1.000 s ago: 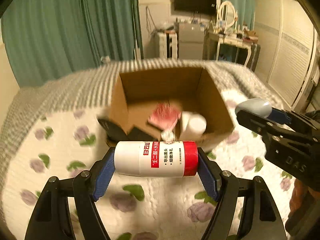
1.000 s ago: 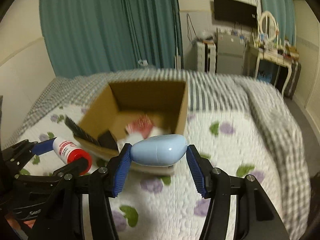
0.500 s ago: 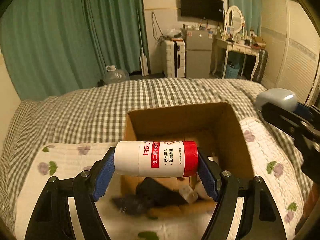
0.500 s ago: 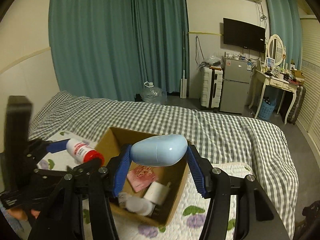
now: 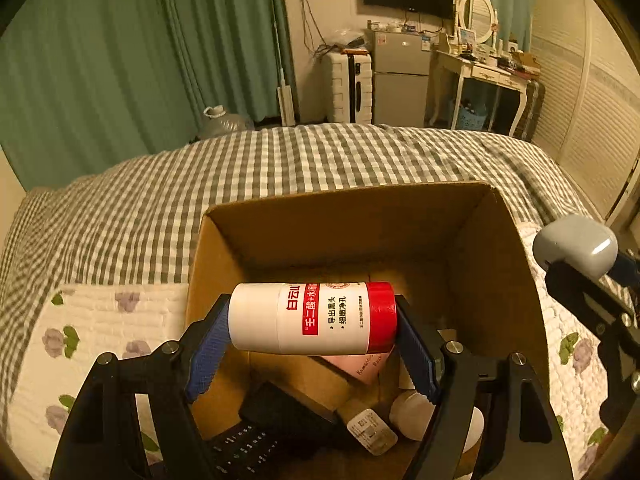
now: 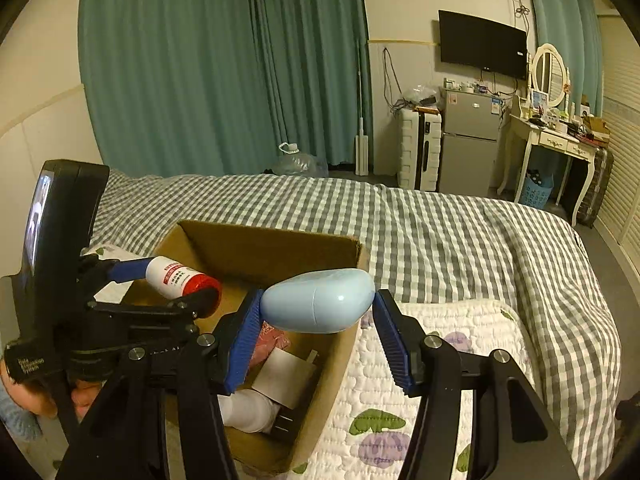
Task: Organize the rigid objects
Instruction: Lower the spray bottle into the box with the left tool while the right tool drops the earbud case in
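The left gripper (image 5: pixel 312 320) has its jaws clenched end to end on a white tube with a red cap (image 5: pixel 312 317), held lying crosswise with the cap toward the right jaw, above the open cardboard box (image 5: pixel 500 264). In the right wrist view the same tube (image 6: pixel 182 280) hangs over the box's left side. The right gripper (image 6: pixel 318 306) has its jaws clamped on a pale blue egg-shaped case (image 6: pixel 318 300), also held crosswise, just above the right wall of the box (image 6: pixel 340 352); in the left wrist view that case (image 5: pixel 576 248) sits outside the box's right rim.

Inside the box lie a black comb-like object (image 5: pixel 248 448), a pink packet (image 5: pixel 360 368), a small clear bottle (image 5: pixel 368 428) and a white round container (image 5: pixel 412 412). A white rectangular item (image 6: pixel 286 376) also lies in the box.

The box stands on a white quilted pad with purple flowers (image 6: pixel 420 380) spread on a bed with a grey checked cover (image 6: pixel 440 232). Part of a hand (image 6: pixel 24 396) shows at the lower left of the right wrist view, behind the left gripper's handle. Beyond the bed are teal curtains (image 6: pixel 200 60), a wall television (image 6: pixel 482 44), a small fridge (image 6: pixel 470 140) and a white dressing table (image 6: pixel 556 148)
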Motion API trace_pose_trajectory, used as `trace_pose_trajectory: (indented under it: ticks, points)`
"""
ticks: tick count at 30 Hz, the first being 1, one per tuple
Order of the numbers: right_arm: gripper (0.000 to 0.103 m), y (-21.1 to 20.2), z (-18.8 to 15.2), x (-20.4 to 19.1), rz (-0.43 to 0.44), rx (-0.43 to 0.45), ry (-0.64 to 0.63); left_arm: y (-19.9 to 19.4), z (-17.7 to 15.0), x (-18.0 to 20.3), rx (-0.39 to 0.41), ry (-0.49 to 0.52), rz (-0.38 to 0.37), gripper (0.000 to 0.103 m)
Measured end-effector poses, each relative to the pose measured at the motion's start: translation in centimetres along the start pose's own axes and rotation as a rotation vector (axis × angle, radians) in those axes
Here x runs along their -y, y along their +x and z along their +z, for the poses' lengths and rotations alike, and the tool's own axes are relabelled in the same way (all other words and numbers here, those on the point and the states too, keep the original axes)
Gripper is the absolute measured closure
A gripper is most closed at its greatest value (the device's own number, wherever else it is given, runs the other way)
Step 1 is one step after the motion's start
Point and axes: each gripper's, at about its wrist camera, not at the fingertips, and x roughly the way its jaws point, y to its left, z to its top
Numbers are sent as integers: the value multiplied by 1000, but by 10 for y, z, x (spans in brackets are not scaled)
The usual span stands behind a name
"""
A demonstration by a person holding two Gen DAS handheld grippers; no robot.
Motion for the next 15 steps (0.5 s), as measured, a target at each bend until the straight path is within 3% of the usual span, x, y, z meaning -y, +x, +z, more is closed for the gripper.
trace_pose_trajectory:
  ticks: [7,12,15]
  points:
    - [48,-8,1,-2,-15,-3,1,-14,4,-5,-9,-7,13,24]
    - [48,-10,6,-7,-10,3,-4,-30,8,-5,53,26,20,24]
    - [48,-6,9,-10,0,-3,-5,-29,10,-10,46,27,25,23]
